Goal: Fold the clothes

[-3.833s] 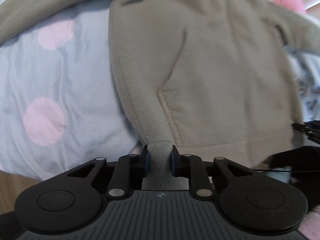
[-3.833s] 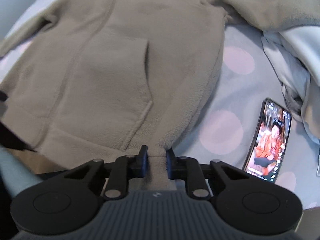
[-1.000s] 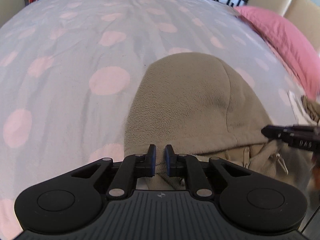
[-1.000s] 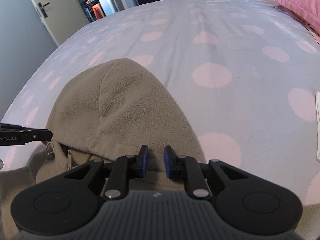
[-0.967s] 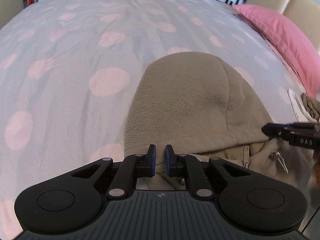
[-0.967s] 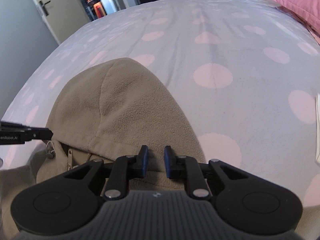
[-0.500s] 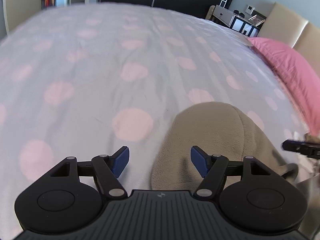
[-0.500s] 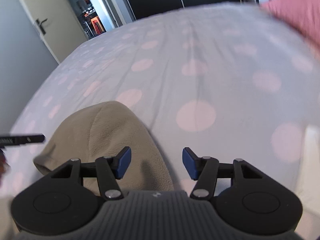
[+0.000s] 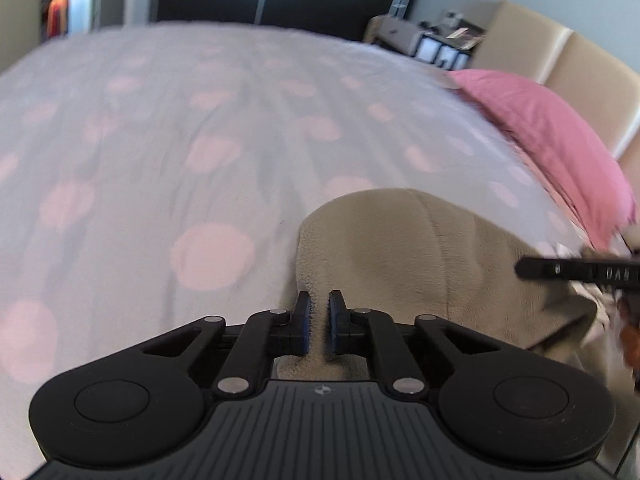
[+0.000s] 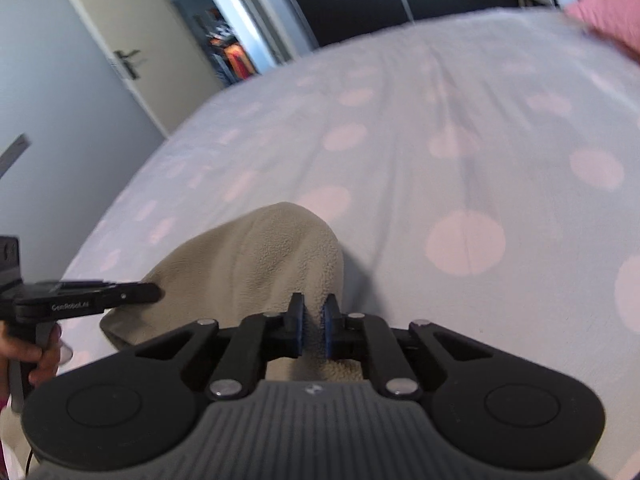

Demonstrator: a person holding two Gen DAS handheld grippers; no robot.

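Both grippers have pinched the near edge of the beige fleece hoodie, which lies low and right of centre in the left wrist view and low and left of centre in the right wrist view, spread on the polka-dot bedspread. The left gripper has its blue pads nearly together with a ridge of fleece between them; the right gripper is likewise clamped on a fold of the same cloth. To do this well, I'd say both hands should lift evenly and carry the rounded hood over in one sweep, keeping the edge taut between them so the fleece doesn't sag or bunch. The fabric looks thick, nubbly and soft, domed like a hood; the bedspread is smooth, pale, with pink dots, and a pink pillow sits at the right.
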